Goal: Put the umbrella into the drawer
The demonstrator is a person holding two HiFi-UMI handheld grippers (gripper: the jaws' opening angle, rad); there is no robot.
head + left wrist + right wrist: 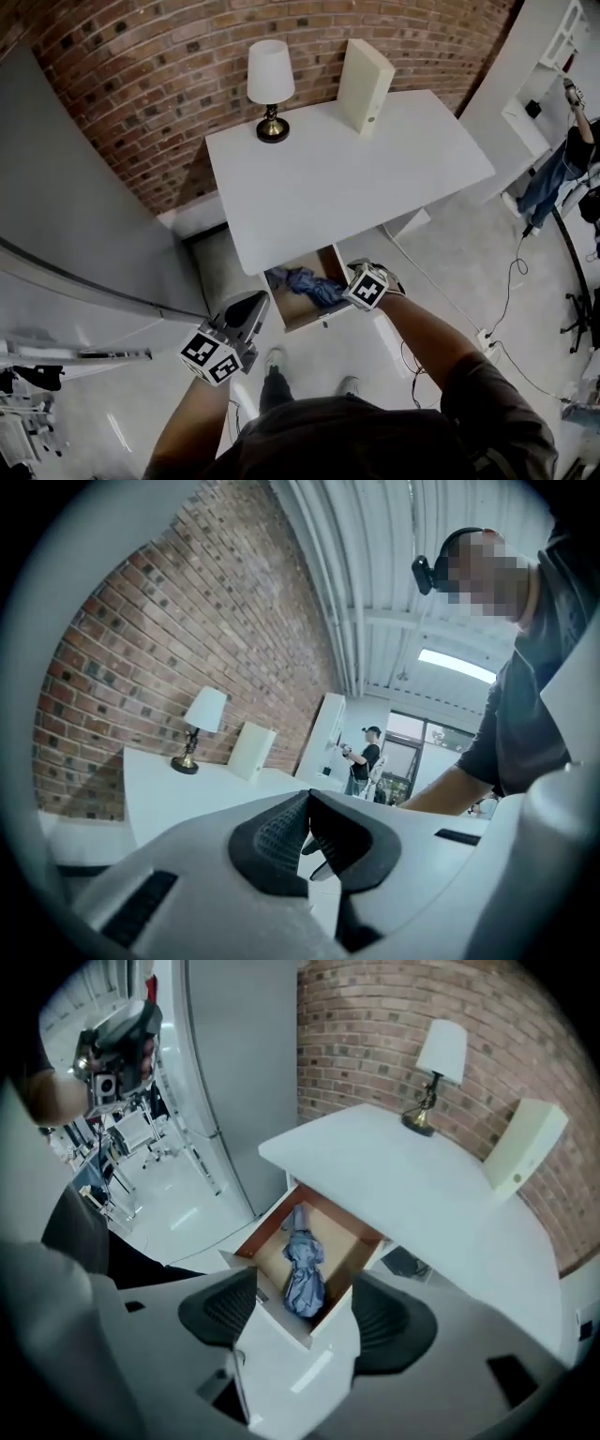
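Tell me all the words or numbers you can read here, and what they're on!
No words or numbers are readable anywhere.
Left gripper's marker cube: black-and-white squares only, no letters.
Right gripper's marker cube: the same squares, no letters.
White box on the table: a small mark low on its edge, too small to read.

You won't find a word, number, brand or label you can read in any view. The marker cubes (216,356) carry only black-and-white square patterns, no letters or digits. The white box (364,82) on the table (328,192) has a small mark near its lower edge, too small to read.
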